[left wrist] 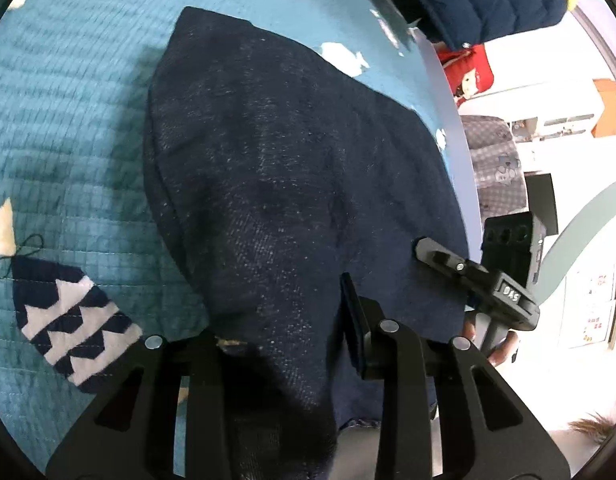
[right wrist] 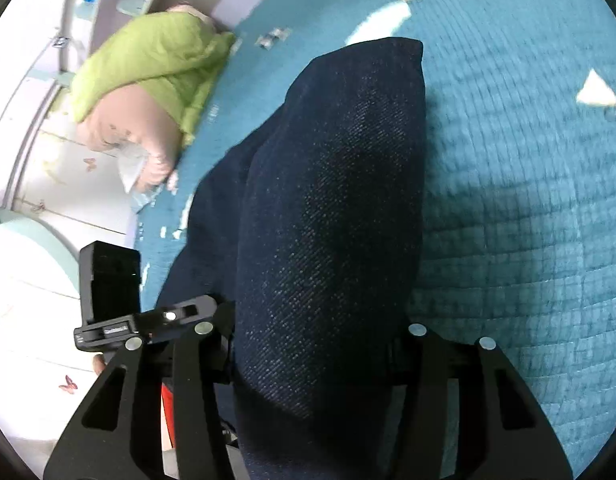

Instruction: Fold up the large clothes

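Left wrist view, nearest to you: your left gripper [left wrist: 284, 344] has the near edge of the dark blue denim garment [left wrist: 276, 168] bunched between its jaws. One pad is hidden under the cloth, so I cannot tell surely if the grip is firm, but the fabric rises to the jaws as if pinched. To the right, your right gripper [left wrist: 427, 250] reaches over the same edge.

From the right wrist view, the right gripper [right wrist: 319, 360] has a thick roll of the garment [right wrist: 331, 184] filling the gap between its fingers, so I judge it is clenched on the cloth.

Farther out, the garment lies along the teal quilted bedcover [left wrist: 76, 120], and its far end rests flat on it.

This cloth looks heavy and rather stiff for a garment. I expect it will hang in broad folds, not slip easily, and pull downward when lifted. Hold it at the two corners of the near edge, well apart, so the weight is shared. Beyond, a green and pink quilt [right wrist: 148, 76] lies at the bed edge.
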A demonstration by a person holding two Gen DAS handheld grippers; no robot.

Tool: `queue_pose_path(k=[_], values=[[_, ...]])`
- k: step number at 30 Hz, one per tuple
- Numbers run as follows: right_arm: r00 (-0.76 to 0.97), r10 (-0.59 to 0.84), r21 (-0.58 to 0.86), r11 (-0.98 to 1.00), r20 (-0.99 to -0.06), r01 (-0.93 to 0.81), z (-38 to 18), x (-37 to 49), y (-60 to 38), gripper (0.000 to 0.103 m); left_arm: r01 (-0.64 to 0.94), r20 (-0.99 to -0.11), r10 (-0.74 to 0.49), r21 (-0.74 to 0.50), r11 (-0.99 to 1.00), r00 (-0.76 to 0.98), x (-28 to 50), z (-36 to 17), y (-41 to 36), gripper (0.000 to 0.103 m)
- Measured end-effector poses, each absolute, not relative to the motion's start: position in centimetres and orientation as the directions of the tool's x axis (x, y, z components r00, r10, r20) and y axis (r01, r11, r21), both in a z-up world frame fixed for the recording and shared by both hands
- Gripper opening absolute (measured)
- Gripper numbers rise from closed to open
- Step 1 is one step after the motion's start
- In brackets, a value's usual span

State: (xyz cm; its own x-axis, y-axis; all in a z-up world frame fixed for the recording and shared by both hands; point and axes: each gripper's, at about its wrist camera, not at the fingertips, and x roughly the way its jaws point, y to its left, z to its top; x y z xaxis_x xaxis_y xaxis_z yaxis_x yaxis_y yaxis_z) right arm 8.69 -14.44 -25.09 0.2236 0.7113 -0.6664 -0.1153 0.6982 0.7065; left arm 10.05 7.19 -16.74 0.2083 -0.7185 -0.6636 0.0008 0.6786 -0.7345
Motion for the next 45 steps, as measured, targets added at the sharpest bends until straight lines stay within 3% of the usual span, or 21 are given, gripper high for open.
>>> queue_pose_path(k=[13, 33, 38, 45], values=[[0.385, 0.671, 0.692, 0.714, -0.634, -0.106, -19.7, 4.0, -22.3, 0.047, 0.221, -0.655, -0.735, -0.701, 0.678, 0.176, 10.4, -10.0, -1.2, 0.031], [0.646, 0.398, 0.683, 0.679, -0.651, 0.270, -19.2, -9.7, -39.6, 0.048, 0.578, -0.696, -0.700, -0.641, 0.505, -0.160, 9.2, -9.3, -24.6, 0.031], [0.639, 0.430, 0.693, 0.682, -0.638, 0.233, -19.0, -8.1, -38.8, 0.048, 0.562, -0.696, -0.704, -0.641, 0.522, -0.140, 10.3, -9.1, -24.2, 0.031], [0.538, 0.585, 0.713, 0.699, -0.607, 0.044, -17.9, 0.4, -31.1, 0.048, 0.431, -0.696, -0.717, -0.637, 0.639, 0.036, 12.9, -8.1, -12.2, 0.031]])
